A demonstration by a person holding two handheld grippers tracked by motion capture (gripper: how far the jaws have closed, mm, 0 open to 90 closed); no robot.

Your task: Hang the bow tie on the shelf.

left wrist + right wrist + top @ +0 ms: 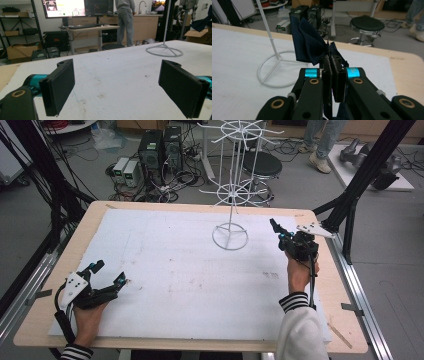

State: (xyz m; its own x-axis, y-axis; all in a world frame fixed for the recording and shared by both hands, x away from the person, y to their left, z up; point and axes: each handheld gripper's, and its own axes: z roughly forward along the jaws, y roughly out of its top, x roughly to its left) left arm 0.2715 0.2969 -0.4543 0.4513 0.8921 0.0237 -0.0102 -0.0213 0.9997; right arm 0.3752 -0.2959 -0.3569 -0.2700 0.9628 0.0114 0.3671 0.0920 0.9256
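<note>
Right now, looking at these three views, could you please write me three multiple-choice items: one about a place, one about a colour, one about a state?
1. Where does the white wire rack stand?
A. far half of the table, nearer the right gripper
B. at the near edge, beside the left gripper
C. on the floor

2. What colour is the cloth in the right gripper?
A. red
B. dark blue
C. yellow

3. How is the left gripper?
A. shut on the cloth
B. shut on nothing
C. open, holding nothing

Answers: 1 A, its ring base sits on the white mat ahead of the right hand; 2 B, navy fabric is pinched between the shut jaws; 3 C, its jaws stand wide apart over bare mat.
</note>
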